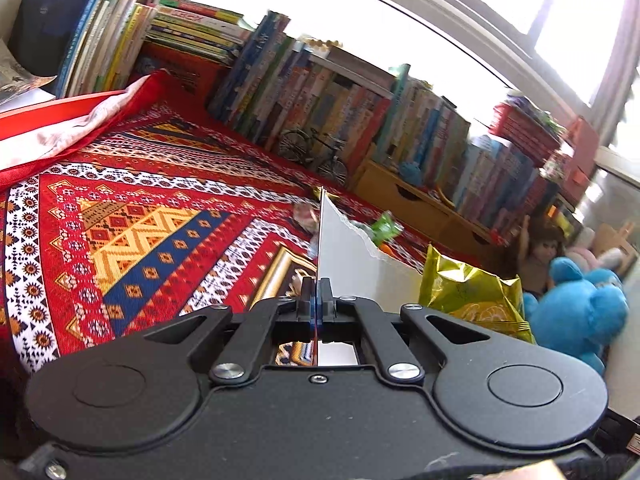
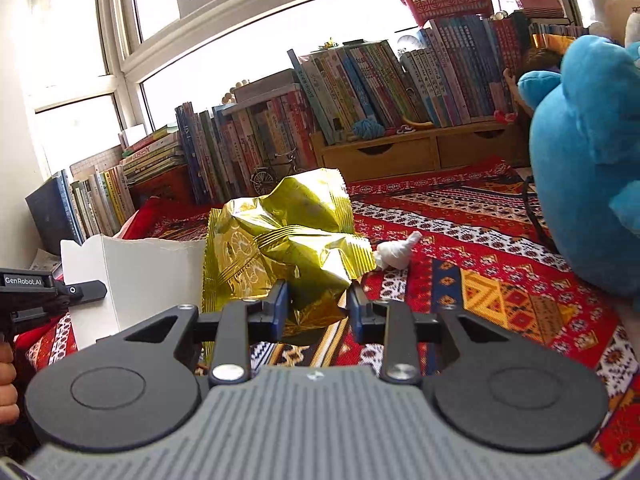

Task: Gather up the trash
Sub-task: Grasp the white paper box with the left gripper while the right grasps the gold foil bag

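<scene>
My left gripper (image 1: 317, 300) is shut on the thin wall of a torn white paper box (image 1: 352, 264), seen edge-on. In the right wrist view the same box (image 2: 140, 276) stands at the left, its wall pinched by the left gripper (image 2: 90, 290). My right gripper (image 2: 318, 312) is shut on the lower corner of a crumpled gold snack bag (image 2: 288, 240), held just right of the box and above the rug. The bag (image 1: 472, 292) also shows beside the box in the left wrist view. A white tissue ball (image 2: 394, 254), a green wrapper (image 1: 384, 228) and a small crumpled wrapper (image 1: 304, 214) lie on the rug.
A red patterned rug (image 2: 500, 264) covers the floor. Rows of books (image 2: 360, 92) and a low wooden drawer unit (image 2: 400, 152) line the window wall, with a small model bicycle (image 1: 316, 152) in front. A large blue plush toy (image 2: 588, 160) sits at the right.
</scene>
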